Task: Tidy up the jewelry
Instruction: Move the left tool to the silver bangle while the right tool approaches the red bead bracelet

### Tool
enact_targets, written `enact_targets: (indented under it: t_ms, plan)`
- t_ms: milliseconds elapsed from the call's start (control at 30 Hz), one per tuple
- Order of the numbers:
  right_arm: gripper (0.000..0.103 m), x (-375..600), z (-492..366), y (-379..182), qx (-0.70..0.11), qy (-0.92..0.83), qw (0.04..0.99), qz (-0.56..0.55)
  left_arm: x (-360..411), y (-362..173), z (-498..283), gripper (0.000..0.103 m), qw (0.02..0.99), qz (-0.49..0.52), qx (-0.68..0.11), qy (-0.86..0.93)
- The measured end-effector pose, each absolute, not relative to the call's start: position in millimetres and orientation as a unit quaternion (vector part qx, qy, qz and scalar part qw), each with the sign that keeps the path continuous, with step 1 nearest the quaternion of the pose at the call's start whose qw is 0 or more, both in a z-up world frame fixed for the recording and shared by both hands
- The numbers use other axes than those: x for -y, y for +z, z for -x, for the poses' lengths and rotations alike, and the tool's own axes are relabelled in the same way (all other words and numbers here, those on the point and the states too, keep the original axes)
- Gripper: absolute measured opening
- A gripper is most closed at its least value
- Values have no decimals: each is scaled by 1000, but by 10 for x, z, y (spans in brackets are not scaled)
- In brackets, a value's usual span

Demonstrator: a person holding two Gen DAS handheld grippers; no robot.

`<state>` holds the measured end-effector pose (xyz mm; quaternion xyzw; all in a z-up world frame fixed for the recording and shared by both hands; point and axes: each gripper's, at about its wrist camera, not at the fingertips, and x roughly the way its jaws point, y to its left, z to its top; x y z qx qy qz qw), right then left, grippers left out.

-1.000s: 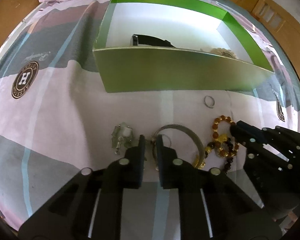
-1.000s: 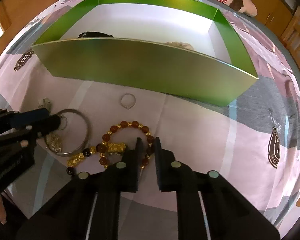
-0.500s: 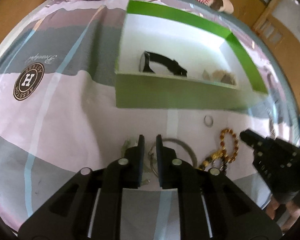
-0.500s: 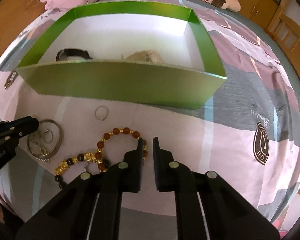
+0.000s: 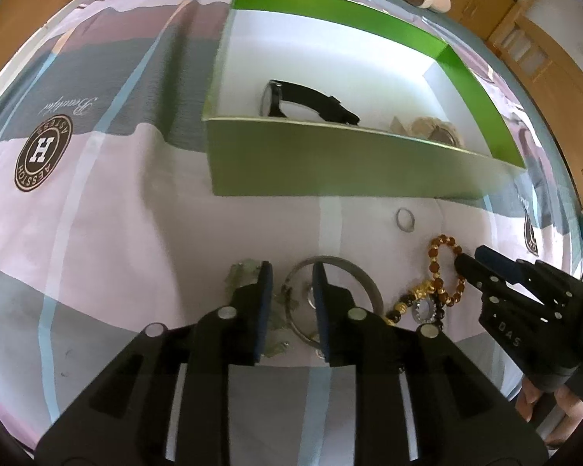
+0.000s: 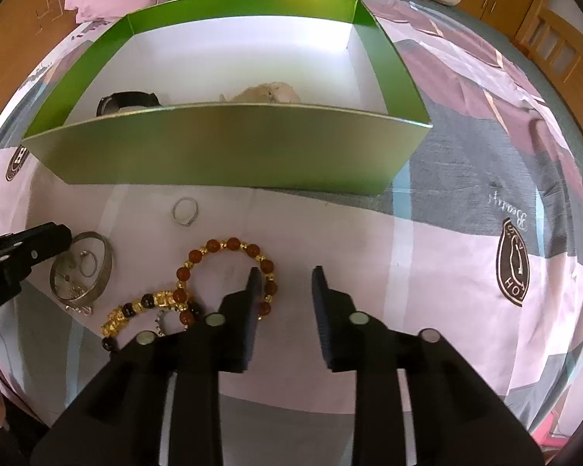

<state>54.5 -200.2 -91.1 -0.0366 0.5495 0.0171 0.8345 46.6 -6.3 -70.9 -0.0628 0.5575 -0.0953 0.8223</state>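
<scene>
The green box (image 6: pixel 229 151) lay on the patterned bedsheet (image 6: pixel 466 178), its long axis across both views. It held a black wristwatch (image 5: pixel 307 103), strap running toward its right wall. On the sheet before its near wall lay a silver bangle (image 6: pixel 81 270), an amber bead bracelet (image 6: pixel 229 272) and a small ring (image 6: pixel 185 210). The left gripper (image 5: pixel 288 276) hovered over the bangle, jaws opening, nothing held. The right gripper (image 6: pixel 284 277), jaws likewise opening and empty, hovered at the bracelet's right edge.
</scene>
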Motion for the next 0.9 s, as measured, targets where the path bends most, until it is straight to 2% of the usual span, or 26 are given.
enact_targets:
  t_ms: [400, 533, 600, 667, 900]
  plan:
    - [28, 1798, -478, -990, -539, 8, 838, 85, 242, -807, -390, 20, 823, 17, -561, -85]
    - [28, 1806, -464, -987, -538, 9, 839, 83, 229, -801, -409, 12, 824, 18, -560, -80]
    - [25, 1798, -455, -977, -538, 11, 839, 80, 216, -795, -415, 10, 825, 20, -559, -78]
    - [14, 1801, -465, -969, -539, 21, 838, 74, 216, -787, -410, 8, 826, 20, -557, -78]
    - [11, 1786, -444, -966, -535, 21, 842, 73, 255, -721, -372, 7, 833, 5, -548, -79]
